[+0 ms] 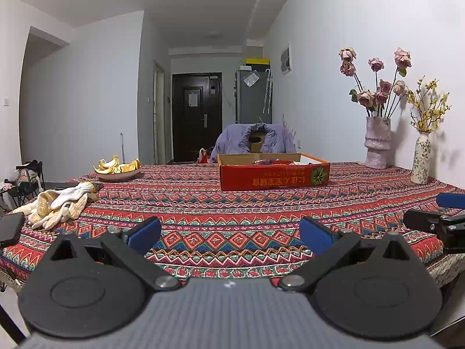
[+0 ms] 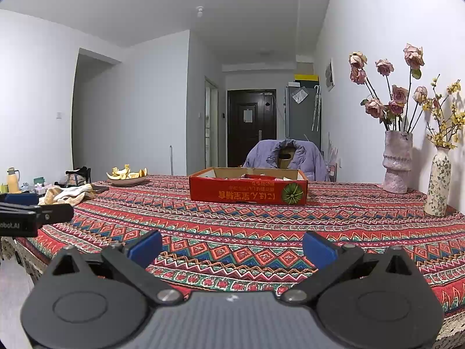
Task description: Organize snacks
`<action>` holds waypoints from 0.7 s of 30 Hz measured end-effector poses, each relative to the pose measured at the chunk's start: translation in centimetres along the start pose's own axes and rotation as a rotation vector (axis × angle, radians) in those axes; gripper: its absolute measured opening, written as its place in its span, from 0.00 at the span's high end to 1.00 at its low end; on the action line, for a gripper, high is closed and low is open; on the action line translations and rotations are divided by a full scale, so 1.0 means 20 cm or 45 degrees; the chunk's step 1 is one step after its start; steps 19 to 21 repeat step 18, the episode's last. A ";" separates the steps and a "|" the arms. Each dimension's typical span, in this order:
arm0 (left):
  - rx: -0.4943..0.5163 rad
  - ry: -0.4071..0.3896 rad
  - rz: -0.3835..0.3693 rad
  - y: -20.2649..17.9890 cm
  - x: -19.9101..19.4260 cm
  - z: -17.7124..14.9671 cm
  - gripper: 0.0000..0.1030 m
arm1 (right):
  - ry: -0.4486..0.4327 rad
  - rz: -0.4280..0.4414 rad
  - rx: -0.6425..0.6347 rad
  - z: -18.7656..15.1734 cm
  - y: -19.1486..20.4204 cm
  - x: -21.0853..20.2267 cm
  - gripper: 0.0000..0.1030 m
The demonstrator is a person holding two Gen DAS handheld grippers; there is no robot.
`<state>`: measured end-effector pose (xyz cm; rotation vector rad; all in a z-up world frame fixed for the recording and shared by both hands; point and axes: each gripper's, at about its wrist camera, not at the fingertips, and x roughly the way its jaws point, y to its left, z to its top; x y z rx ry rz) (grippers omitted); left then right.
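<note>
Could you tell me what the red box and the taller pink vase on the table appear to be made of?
The red box looks like cardboard: printed matte red outside, raw brown on the inner walls and cut edges. The pink vase seems ceramic or plaster, with a rough, lumpy, unglazed-looking surface; I cannot tell which from here.

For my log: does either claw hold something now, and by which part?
Nothing is held. The left claw and the right claw are both open, with only the patterned red tablecloth showing between their blue pads.

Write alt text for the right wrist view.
The open, empty right gripper hovers over a patterned tablecloth, facing a shallow red cardboard box farther back on the table. Two flower vases stand right; a plate of fruit peels sits left.
</note>
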<state>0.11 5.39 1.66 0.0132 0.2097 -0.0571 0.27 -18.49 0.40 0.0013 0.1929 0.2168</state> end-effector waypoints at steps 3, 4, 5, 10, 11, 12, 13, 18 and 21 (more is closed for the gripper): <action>0.003 -0.005 0.004 0.00 0.00 0.00 0.00 | 0.002 0.000 0.006 0.00 0.00 0.00 0.00; 0.003 -0.007 0.005 0.00 -0.01 0.00 0.00 | 0.003 0.000 0.006 0.00 0.00 0.00 0.00; 0.001 -0.007 0.006 0.00 -0.01 0.01 0.00 | 0.003 0.001 0.006 0.00 0.00 0.00 0.00; -0.025 0.008 -0.010 0.00 0.00 0.01 0.00 | -0.004 -0.002 0.007 0.00 0.00 0.00 0.00; -0.034 0.016 -0.020 0.00 0.00 0.01 0.00 | -0.005 -0.003 0.008 0.00 -0.01 0.00 0.00; -0.041 0.023 -0.031 0.01 0.01 0.01 0.00 | -0.004 -0.003 0.009 0.00 -0.01 0.00 0.00; -0.053 0.028 -0.037 0.01 0.01 0.01 0.00 | -0.005 -0.005 0.010 -0.01 -0.01 0.00 0.00; -0.062 0.013 -0.036 0.00 0.04 0.03 0.00 | 0.014 -0.026 0.010 -0.02 -0.03 0.06 0.00; -0.062 0.013 -0.036 0.00 0.04 0.03 0.00 | 0.014 -0.026 0.010 -0.02 -0.03 0.06 0.00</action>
